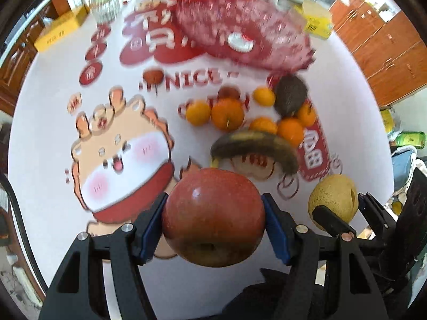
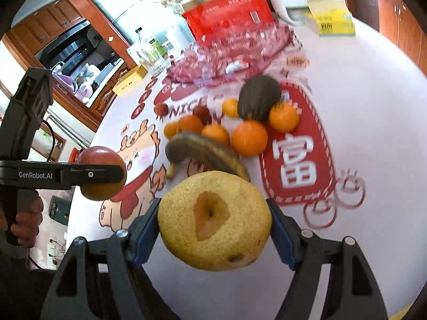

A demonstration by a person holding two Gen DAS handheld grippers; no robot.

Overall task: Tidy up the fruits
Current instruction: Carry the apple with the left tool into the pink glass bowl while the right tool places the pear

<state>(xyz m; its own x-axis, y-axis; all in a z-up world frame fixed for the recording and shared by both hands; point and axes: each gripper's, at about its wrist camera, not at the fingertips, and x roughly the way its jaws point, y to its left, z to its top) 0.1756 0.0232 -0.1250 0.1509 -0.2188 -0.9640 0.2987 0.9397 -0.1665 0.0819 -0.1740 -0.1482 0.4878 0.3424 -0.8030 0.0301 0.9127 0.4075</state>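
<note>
Red apple (image 1: 213,216) clamped in left hand-held gripper (image 1: 213,224) — calyx toward camera; right hand-held gripper (image 2: 214,229) clamps pear (image 2: 214,220).

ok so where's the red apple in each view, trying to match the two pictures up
Left wrist view: the red apple sits low in the centre, clamped in the left gripper.
Right wrist view: the apple is at the left edge, mid-height, partly hidden by the left gripper's finger.
Shared landmark: the dark banana lying in front of the oranges.

A printed white tablecloth (image 1: 53,133) carries a red box (image 2: 229,13), yellow cartons (image 1: 317,21) and glass bottles (image 2: 149,50).
</note>
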